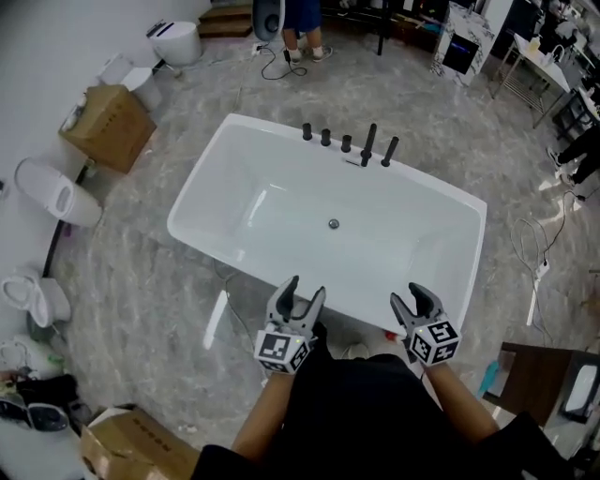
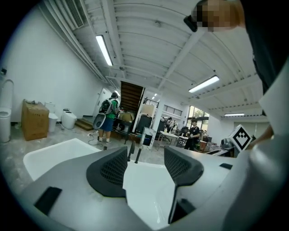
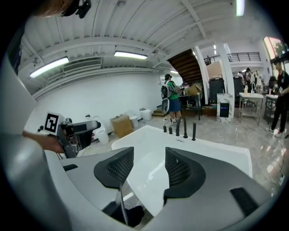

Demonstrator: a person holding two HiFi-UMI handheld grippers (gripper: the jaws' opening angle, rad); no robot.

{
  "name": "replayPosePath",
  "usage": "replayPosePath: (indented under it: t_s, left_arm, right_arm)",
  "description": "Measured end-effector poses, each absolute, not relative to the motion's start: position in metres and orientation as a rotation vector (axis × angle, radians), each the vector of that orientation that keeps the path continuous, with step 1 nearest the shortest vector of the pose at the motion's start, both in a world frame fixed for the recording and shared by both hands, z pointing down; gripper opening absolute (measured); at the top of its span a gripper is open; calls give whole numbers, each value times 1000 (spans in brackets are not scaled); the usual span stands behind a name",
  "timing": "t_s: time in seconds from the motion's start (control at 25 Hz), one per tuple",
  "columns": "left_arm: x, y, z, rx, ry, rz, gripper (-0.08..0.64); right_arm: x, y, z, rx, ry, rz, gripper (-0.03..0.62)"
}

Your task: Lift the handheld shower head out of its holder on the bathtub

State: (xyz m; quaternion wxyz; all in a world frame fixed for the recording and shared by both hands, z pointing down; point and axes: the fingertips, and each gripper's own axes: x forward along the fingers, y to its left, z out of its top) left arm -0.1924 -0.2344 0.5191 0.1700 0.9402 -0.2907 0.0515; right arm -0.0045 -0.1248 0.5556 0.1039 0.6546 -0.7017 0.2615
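The slim black handheld shower head (image 1: 389, 150) stands upright in its holder at the right end of a row of black fittings on the far rim of the white rectangular freestanding bathtub (image 1: 212, 178). Just to its left rises the taller black curved spout (image 1: 368, 143), then three short black knobs (image 1: 325, 138) in a line. A small round metal drain (image 1: 333, 223) sits in the middle of the tub's floor.

Both claws hang at the near rim, well apart from the shower head (the whole basin lies between). The left claw (image 1: 302, 292) has its jaws spread wide with nothing between them; in the left gripper view only the tub's white inside shows through the gap. The right claw (image 1: 412, 302) is likewise spread and empty, pointed across the tub towards the fittings.

The tub stands on a grey marbled floor (image 1: 141, 281). Off to its left are a brown cardboard box (image 1: 108, 127) and a white ceramic toilet (image 1: 56, 192). Beyond the far rim a person in blue shorts (image 1: 302, 23) stands.
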Motion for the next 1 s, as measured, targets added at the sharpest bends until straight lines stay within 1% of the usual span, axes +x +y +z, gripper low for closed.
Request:
replayPosePath:
  t_s: [0.24, 0.4, 0.76, 1.0]
  left_arm:
    - [-168, -297, 505, 2740, -632, 140, 233]
    - [-159, -321, 500, 2758, -543, 129, 233]
    - [-123, -358, 505, 2786, -309, 130, 233]
    - [-64, -373, 517, 2811, -180, 171, 233]
  right_arm:
    - [-12, -186, 535, 2041, -2004, 694, 187]
    - [-12, -206, 527, 2116, -1945, 677, 187]
    - [-5, -223, 528, 2273, -1766, 730, 187]
    - [15, -215, 526, 2380, -1693, 759, 187]
